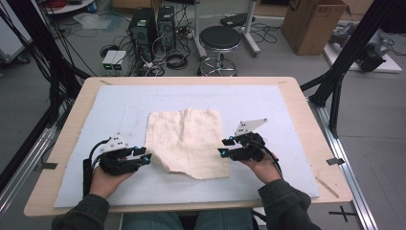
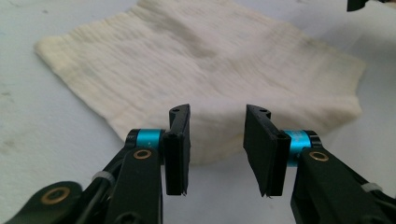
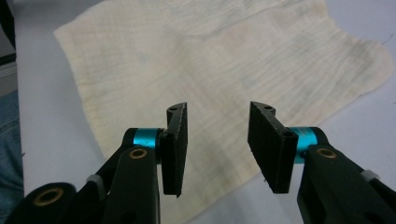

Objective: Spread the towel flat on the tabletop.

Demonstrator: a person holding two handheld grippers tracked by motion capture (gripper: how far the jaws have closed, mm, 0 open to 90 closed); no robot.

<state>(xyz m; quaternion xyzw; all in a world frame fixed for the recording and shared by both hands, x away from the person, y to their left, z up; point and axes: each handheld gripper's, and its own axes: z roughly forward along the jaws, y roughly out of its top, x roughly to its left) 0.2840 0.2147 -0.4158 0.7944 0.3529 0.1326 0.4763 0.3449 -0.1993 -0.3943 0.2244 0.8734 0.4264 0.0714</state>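
- Cream woven cloth [image 1: 187, 142] is laid flat at the centre of the pale blue mat [image 1: 119, 105], itself spread on a wooden table [image 1: 306, 115].
- Left gripper [image 1: 147, 157], at the cloth's 8 o'clock edge, is seen released, nothing being pinched between its pads.
- Right gripper [image 1: 222, 146], at the cloth's 4 o'clock edge, is likewise released above the fabric.
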